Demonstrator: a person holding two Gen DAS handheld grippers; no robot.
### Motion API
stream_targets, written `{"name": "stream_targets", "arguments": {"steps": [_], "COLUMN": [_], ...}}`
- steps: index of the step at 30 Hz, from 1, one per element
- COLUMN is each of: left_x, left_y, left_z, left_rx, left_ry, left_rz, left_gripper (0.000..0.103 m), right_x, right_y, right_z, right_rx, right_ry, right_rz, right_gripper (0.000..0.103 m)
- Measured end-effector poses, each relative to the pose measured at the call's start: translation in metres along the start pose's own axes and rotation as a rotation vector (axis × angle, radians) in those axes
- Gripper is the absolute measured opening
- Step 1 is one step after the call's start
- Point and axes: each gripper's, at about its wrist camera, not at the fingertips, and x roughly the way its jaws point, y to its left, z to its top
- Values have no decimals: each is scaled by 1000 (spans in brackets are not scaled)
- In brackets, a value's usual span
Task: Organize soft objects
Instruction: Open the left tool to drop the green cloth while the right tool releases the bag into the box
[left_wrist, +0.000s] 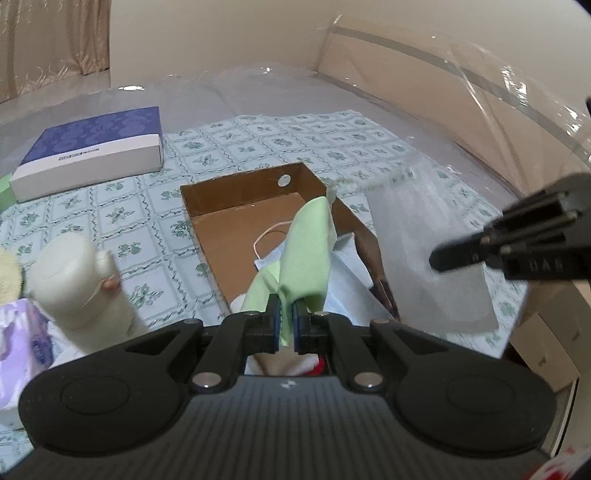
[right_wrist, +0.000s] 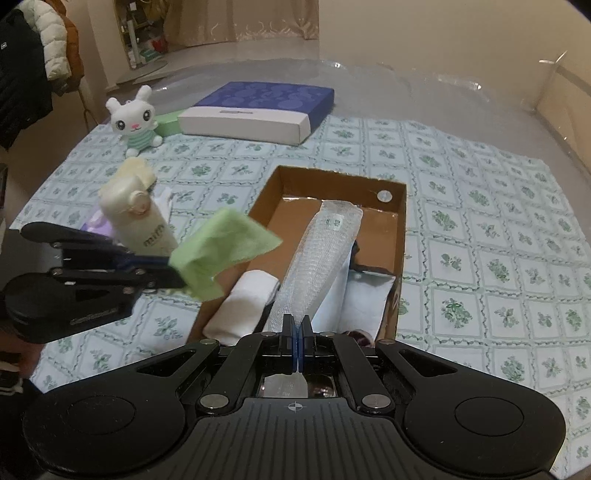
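Observation:
My left gripper is shut on a light green cloth, which hangs over the near end of an open cardboard box. From the right wrist view the same green cloth dangles from the left gripper just left of the cardboard box. My right gripper is shut on a clear bubble-wrap bag that lies lengthwise over the box; the bubble-wrap bag also shows beside the right gripper. Inside the box lie a rolled white cloth, a white packet and a face mask.
A cream plush bottle and a purple tissue pack stand left of the box. A white bunny toy, a green block and a blue-topped flat box sit farther back on the floral cloth. Clear plastic sheeting covers the rest.

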Motion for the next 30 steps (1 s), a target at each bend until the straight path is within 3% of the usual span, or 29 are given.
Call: {"name": "stream_targets", "arguments": {"steps": [1,5,16,25,27,28,29,30], "left_x": [7,31,17,-1,-5,-7,-9,-10], "left_y": [0,-1,-1,0,0,1,3,3], "left_z": [3,10,-20,-50,-56,-58,-60,-62], "left_rx": [-5,-7,-43,-102,-104,-107,-111,-113], "left_ry": [-2,-30,-67,-68,-67,-65,-64,-65], "left_rz": [5,32,20,21,21,22,21,22], "left_gripper": [7,28,33,36,36,36,36,36], "right_x": [5,23,58,70,72,72,71,69], "right_y": [-4,-20,-36,-34,-38,-40,-42,-43], "right_z": [1,3,1,4,3,2,0,-2], "right_rx": [1,19,49,41,74,83,92,100], "right_ry": [4,16,32,-11,-29,-37,-46,-60], "right_rz": [1,15,78,128,109,99,91,87], "right_gripper": [1,1,1,2,7,23,49,59]}}
